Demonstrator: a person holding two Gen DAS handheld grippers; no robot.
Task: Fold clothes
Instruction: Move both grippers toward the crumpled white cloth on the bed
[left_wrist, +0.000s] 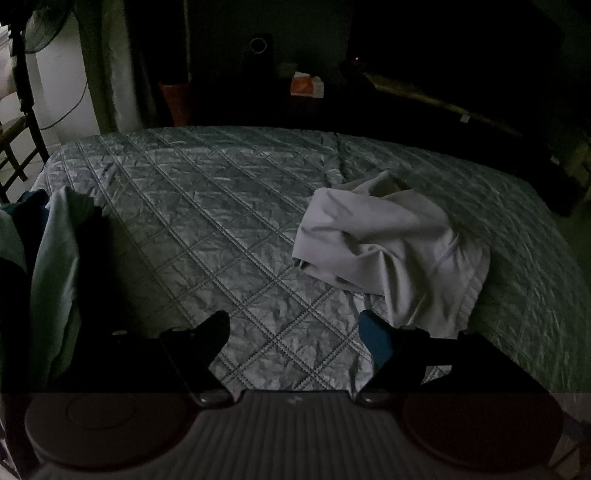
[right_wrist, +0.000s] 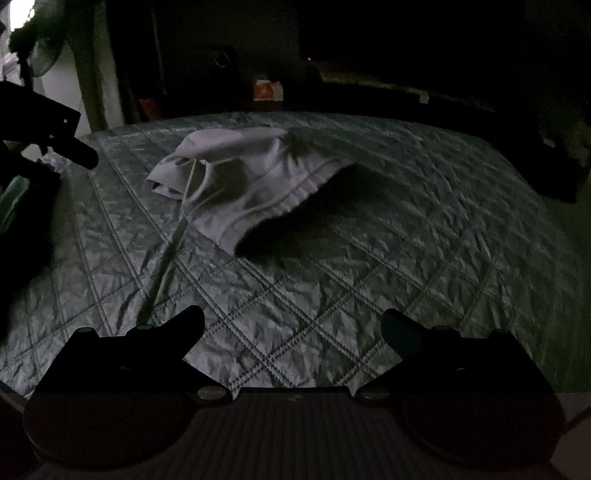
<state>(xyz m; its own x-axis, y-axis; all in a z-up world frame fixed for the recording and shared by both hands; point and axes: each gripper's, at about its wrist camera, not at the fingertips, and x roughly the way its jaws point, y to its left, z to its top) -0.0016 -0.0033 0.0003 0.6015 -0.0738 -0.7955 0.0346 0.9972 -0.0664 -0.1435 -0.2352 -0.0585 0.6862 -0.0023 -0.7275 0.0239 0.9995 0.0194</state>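
- White garment (left_wrist: 391, 243) lies crumpled on our quilt (left_wrist: 207, 206); no writing legible.
- Our left gripper (left_wrist: 293, 332) and right gripper (right_wrist: 293, 328) gape, holding nothing.

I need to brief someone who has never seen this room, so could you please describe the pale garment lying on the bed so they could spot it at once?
Start from the bed's quilted green cover. The white garment lies crumpled alone on its open middle, with a stitched band along one edge. The other clothes, greenish and dark, are heaped at the bed's left edge.
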